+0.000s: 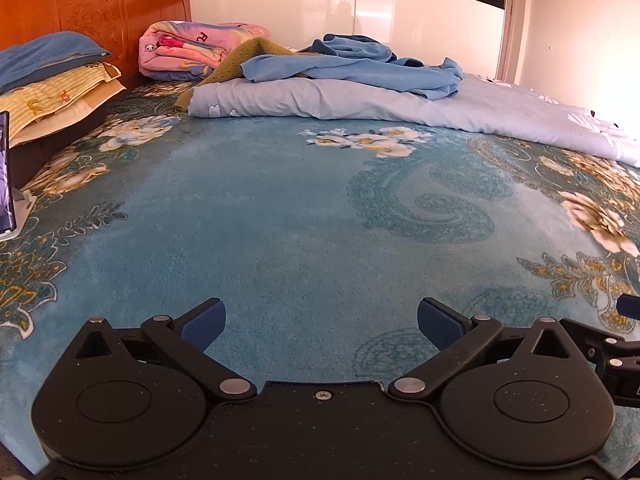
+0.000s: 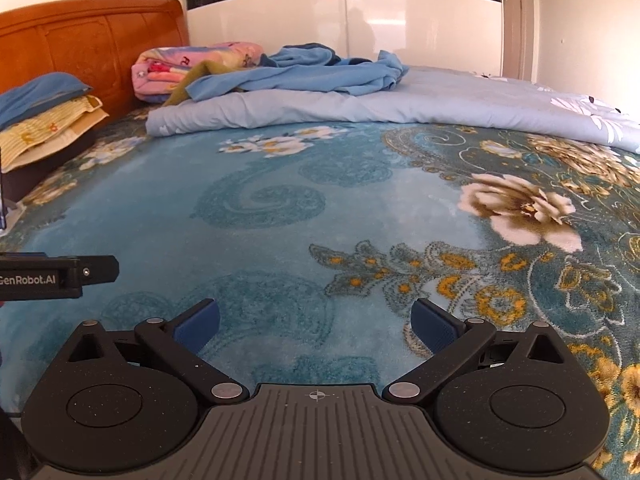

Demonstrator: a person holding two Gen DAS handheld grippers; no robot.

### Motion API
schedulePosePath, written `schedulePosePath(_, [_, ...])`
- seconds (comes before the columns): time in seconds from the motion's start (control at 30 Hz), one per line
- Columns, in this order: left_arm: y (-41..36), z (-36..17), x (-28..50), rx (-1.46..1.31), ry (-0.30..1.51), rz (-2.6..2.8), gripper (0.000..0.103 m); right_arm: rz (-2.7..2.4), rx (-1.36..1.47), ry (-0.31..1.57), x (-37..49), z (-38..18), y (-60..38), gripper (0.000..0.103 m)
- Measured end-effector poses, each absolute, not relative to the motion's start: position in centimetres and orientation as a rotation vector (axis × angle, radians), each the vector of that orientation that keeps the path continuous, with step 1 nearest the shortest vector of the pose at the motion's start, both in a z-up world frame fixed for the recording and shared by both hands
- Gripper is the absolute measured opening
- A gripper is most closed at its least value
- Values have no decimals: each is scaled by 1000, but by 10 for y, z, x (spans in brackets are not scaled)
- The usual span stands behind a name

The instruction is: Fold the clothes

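Observation:
A crumpled blue garment (image 1: 352, 66) lies on a pale blue quilt (image 1: 360, 100) at the far side of the bed; it also shows in the right wrist view (image 2: 304, 74). An olive green cloth (image 1: 236, 66) lies partly under it. My left gripper (image 1: 320, 320) is open and empty, low over the teal floral bedspread (image 1: 260, 220), far from the clothes. My right gripper (image 2: 316, 320) is open and empty over the same bedspread (image 2: 260, 208). The left gripper's body (image 2: 60, 272) shows at the left edge of the right wrist view.
An orange wooden headboard (image 1: 100, 12) stands at the left. Stacked pillows (image 1: 52, 88) and a folded pink blanket (image 1: 188, 50) lie by it. A phone on a stand (image 1: 6, 176) is at the left edge. White wardrobe doors (image 1: 360, 12) stand behind the bed.

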State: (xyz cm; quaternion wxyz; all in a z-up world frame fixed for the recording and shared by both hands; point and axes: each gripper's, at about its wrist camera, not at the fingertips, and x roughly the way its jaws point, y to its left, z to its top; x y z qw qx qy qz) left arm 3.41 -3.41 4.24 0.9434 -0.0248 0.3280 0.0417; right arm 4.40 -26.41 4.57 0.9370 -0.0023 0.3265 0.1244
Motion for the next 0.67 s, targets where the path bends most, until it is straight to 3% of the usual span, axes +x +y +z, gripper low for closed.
schedulePosePath(0.67, [-39, 38, 34, -23, 666, 82, 102, 207, -23, 643, 46, 42, -269, 103])
